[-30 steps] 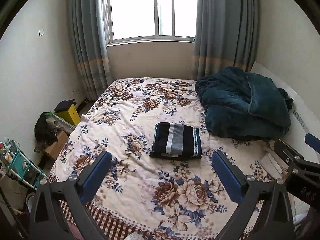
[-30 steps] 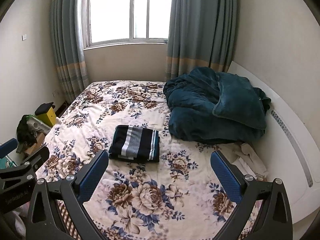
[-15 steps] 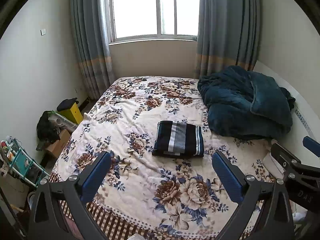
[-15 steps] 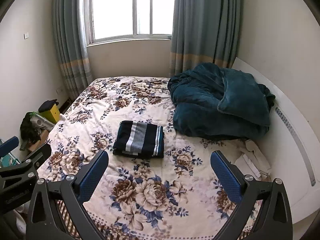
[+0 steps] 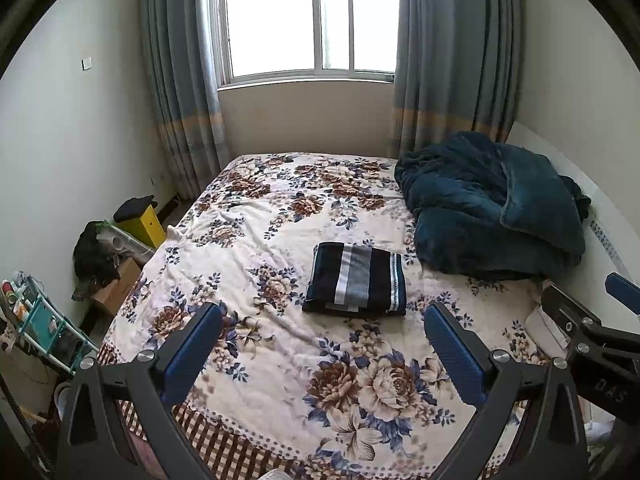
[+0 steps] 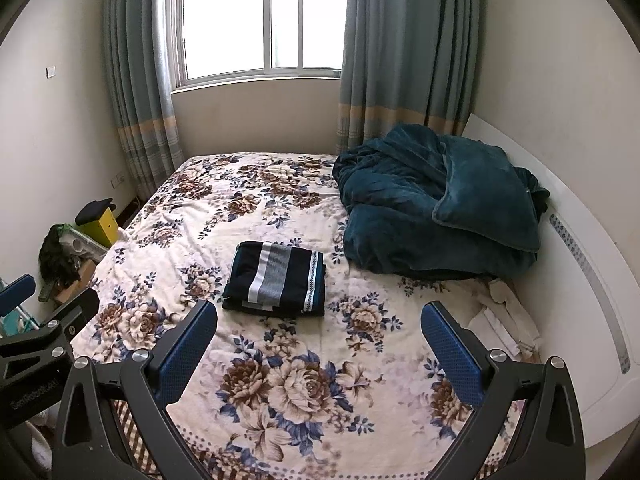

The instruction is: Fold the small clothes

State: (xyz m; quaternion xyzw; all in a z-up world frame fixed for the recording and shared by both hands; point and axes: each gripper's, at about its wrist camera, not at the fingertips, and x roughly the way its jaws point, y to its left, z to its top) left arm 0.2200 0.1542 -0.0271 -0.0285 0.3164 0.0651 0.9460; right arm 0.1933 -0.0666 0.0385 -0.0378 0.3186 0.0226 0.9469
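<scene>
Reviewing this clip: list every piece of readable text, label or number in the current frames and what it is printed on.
"DAS": on the right gripper body, seen from the left wrist view.
Pale lettering on the left gripper body, seen from the right wrist view: too blurred to read.
Items on the teal rack by the wall: too small to read.
No text shows on the folded striped garment.
</scene>
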